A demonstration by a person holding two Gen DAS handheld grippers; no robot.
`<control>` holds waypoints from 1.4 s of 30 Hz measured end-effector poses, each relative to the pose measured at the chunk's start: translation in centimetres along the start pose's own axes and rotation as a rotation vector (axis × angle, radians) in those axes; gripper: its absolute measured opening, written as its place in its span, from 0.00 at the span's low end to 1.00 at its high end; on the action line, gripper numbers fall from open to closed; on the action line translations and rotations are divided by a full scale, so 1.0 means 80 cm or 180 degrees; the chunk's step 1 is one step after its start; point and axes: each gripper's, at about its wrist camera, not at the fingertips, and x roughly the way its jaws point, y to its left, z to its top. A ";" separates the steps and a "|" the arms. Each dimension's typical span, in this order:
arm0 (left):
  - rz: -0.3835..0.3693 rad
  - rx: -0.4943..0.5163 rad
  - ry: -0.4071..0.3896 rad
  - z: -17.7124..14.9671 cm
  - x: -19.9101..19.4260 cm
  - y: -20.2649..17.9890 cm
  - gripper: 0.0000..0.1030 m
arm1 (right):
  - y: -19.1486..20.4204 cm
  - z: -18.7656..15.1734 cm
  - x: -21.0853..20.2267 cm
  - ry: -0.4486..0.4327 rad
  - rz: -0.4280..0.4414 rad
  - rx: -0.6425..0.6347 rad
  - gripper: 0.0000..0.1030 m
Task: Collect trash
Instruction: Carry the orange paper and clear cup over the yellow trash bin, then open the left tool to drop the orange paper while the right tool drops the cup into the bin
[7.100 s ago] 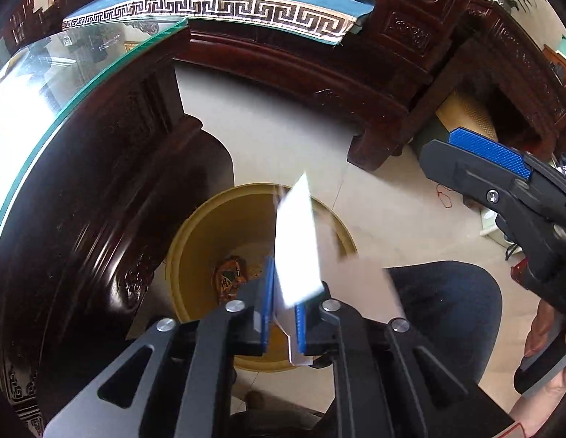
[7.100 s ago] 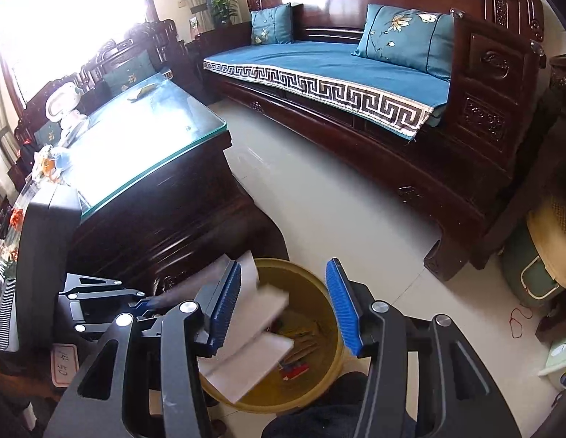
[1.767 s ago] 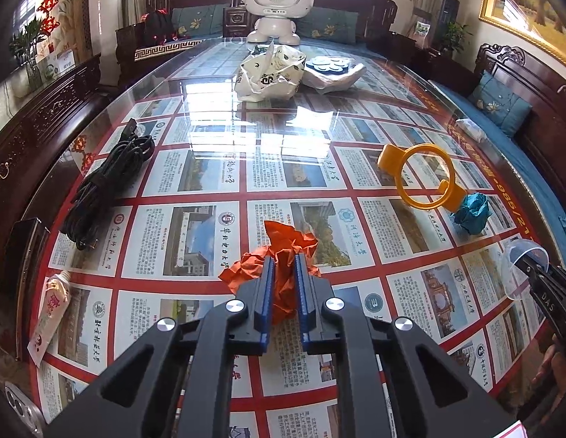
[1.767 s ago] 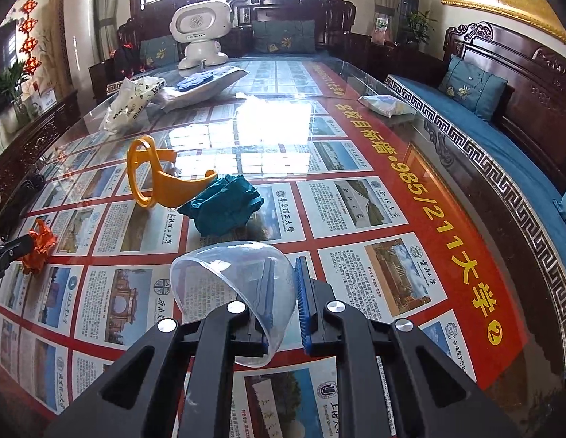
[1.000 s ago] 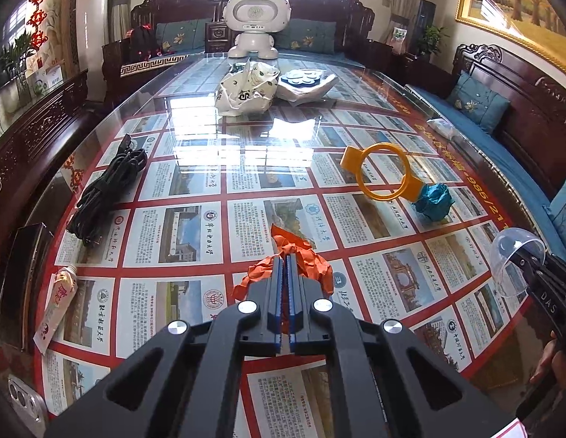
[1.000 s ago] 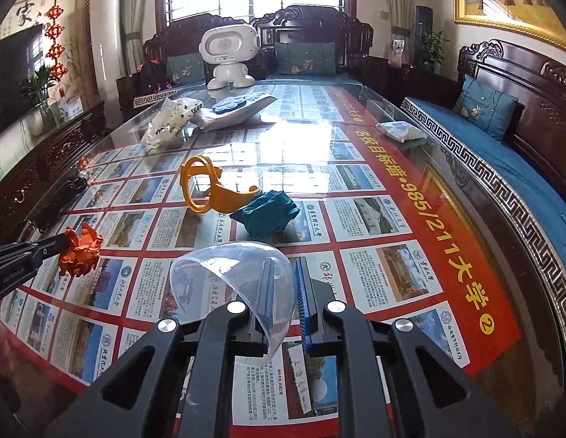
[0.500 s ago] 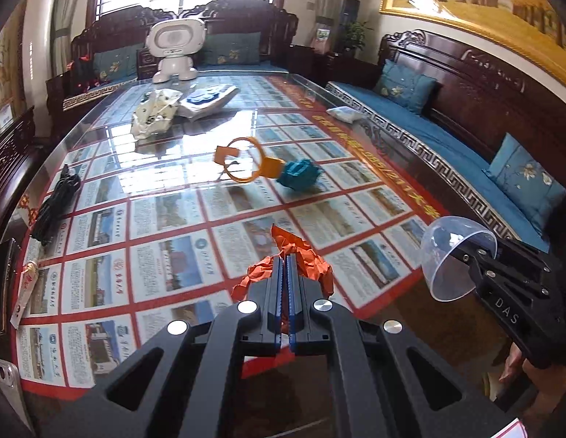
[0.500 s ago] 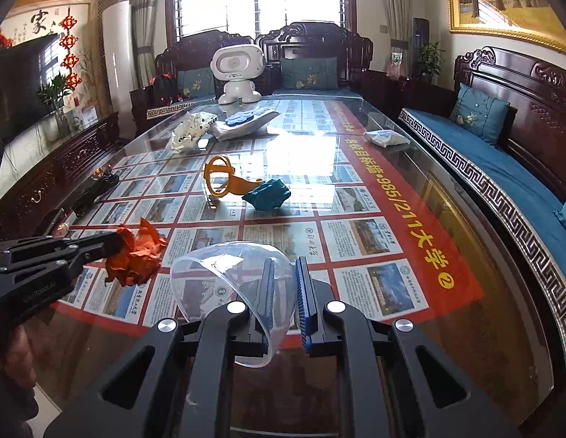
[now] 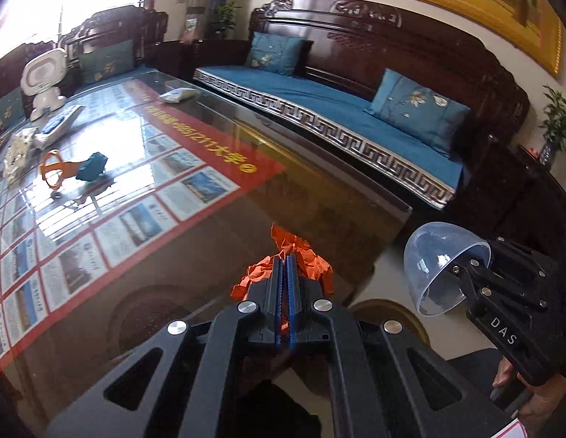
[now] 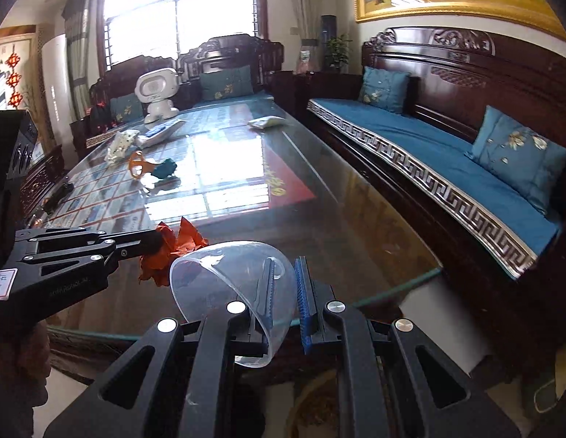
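Observation:
My left gripper (image 9: 282, 260) is shut on a crumpled orange paper (image 9: 301, 250) and hangs over the near corner of the glass-topped table (image 9: 210, 241). To its right, my right gripper (image 9: 461, 268) holds a clear plastic dome (image 9: 434, 255) past the table's edge. In the right wrist view the right gripper (image 10: 287, 266) is shut on the wall of the clear dome (image 10: 217, 273), with the left gripper (image 10: 153, 241) and the orange paper (image 10: 181, 244) just to the left. Part of a yellow bin's rim (image 9: 390, 310) shows on the floor below; in the right wrist view the yellow bin (image 10: 301, 405) is blurred.
On the far half of the table lie an orange plastic ring (image 9: 51, 171), a teal crumpled wad (image 9: 91, 168), a white bag (image 10: 119, 146) and a white toy robot (image 9: 44, 76). A dark wooden sofa with blue cushions (image 9: 356, 120) runs along the right, with a strip of floor between.
Both grippers have swung right, from over the printed middle of the table to its corner by the sofa. Each still grips its load. The yellow bin has come into view.

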 end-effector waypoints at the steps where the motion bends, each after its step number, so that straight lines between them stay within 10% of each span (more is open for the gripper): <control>1: -0.0080 0.0060 0.0034 -0.004 0.005 -0.018 0.03 | -0.013 -0.009 -0.008 0.0020 -0.0072 0.0048 0.12; 16: -0.0607 0.0550 0.0565 -0.064 0.070 -0.162 0.03 | -0.121 -0.134 -0.006 0.0705 -0.0653 0.0462 0.13; 20: -0.0606 0.0611 0.0660 -0.070 0.086 -0.176 0.03 | -0.141 -0.156 0.013 0.0909 -0.0686 0.0612 0.44; 42: -0.0696 0.0895 0.1157 -0.103 0.160 -0.238 0.03 | -0.188 -0.163 -0.027 0.0657 -0.0681 0.0970 0.49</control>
